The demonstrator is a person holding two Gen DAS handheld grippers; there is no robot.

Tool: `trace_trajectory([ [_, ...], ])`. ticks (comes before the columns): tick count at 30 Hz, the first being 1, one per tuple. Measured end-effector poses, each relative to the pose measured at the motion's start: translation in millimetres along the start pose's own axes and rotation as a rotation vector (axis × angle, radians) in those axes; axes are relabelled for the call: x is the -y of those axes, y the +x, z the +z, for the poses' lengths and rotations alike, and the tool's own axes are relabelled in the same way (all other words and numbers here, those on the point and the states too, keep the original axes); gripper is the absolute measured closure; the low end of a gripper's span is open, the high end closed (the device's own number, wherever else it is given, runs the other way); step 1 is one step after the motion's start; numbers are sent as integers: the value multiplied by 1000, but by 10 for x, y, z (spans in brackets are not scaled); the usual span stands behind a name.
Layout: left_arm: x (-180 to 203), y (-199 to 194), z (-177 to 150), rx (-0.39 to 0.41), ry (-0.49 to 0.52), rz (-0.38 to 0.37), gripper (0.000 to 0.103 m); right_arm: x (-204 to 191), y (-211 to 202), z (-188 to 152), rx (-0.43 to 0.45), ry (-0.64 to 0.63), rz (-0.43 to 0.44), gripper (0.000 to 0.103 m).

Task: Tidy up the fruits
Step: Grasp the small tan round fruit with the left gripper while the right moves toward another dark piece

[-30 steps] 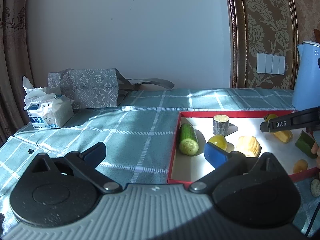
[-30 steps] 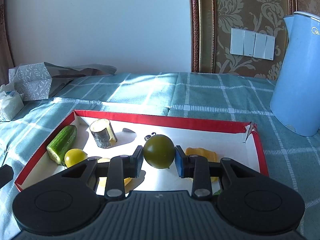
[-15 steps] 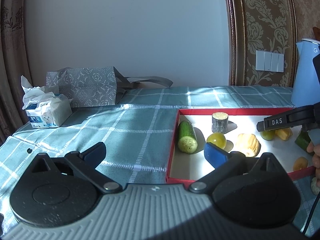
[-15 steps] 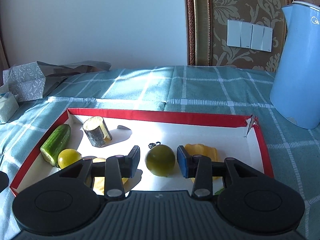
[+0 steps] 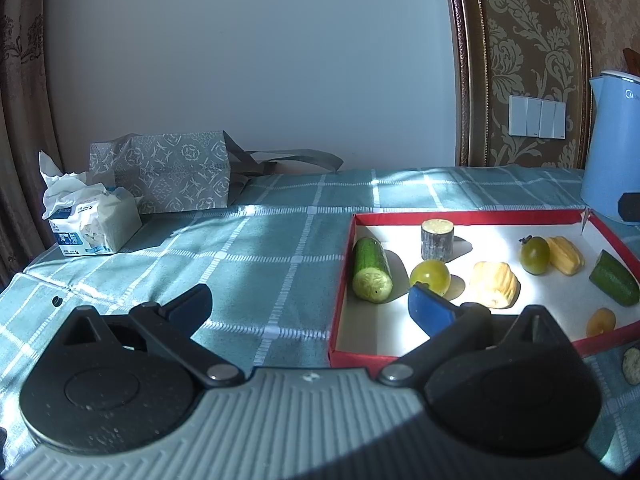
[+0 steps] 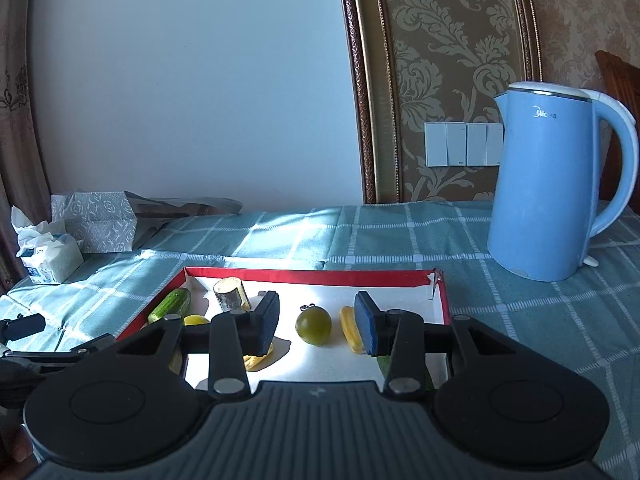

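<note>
1. Right wrist view: the right gripper (image 6: pixel 316 322) stands with its jaws apart and nothing pressed between the pads; they have just been opening. The dark green tomato (image 6: pixel 313 325) sits on the white floor of the red-rimmed tray (image 6: pixel 312 276), toward its far right corner, touching or just beside a yellow fruit piece (image 6: pixel 349 330).
2. Judged risk: the tomato is round, so a nudge could roll it into the yellow piece or toward the torn corner of the rim (image 6: pixel 434 280).
3. The left gripper (image 5: pixel 310 304) hangs wide open over the tray's near left corner and the checked tablecloth (image 5: pixel 240 256), holding nothing. Its right pad (image 5: pixel 430 310) lies close to the yellow-green tomato (image 5: pixel 430 276) and the cut cucumber (image 5: pixel 370 270), so a forward drift could knock either one.
4. A small round slice (image 5: pixel 632 360) lies outside the tray, off its near right corner; a reach there could catch the rim and shift the whole tray.
5. The blue kettle (image 6: pixel 556 188) stands near the tray's far right corner, so a wide swing could strike it.
</note>
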State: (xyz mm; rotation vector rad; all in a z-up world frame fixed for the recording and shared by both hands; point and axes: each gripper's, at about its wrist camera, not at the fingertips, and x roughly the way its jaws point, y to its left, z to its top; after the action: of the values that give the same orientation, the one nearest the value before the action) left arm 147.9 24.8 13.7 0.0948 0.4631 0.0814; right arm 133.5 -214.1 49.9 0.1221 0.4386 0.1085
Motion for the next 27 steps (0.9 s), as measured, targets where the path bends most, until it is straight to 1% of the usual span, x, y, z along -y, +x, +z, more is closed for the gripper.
trace_trajectory([
  [2,14,10,-11,-2,8,4,0,96,-236,-114,28,26,-6,62],
  [4,23,5,-20,-2,10,1,0,161,-431,-239,73,50,-41,58],
  [6,29,-9,-25,7,9,2,0,241,-593,-392,128,92,-62,45],
  [8,30,-11,-29,15,5,11,0,348,-666,-547,170,157,-47,44],
  [9,18,-6,-29,15,-4,-4,0,436,-671,-642,183,212,-19,44],
  [11,6,2,-34,8,-27,-20,0,554,-648,-768,177,286,29,44],
  [12,7,5,-40,1,-27,-32,0,586,-639,-813,178,295,44,44],
  [16,46,-81,-104,-45,-27,-71,0,600,-631,-883,174,244,45,44],
  [19,128,-227,-165,-35,8,-88,0,597,-678,-898,184,242,76,44],
  [21,203,-307,-210,-34,37,-106,0,575,-690,-889,189,232,81,44],
  [24,318,-385,-284,-45,53,-135,0,506,-688,-891,187,177,64,44],
  [27,434,-398,-343,-52,80,-134,0,451,-689,-900,186,144,56,44],
])
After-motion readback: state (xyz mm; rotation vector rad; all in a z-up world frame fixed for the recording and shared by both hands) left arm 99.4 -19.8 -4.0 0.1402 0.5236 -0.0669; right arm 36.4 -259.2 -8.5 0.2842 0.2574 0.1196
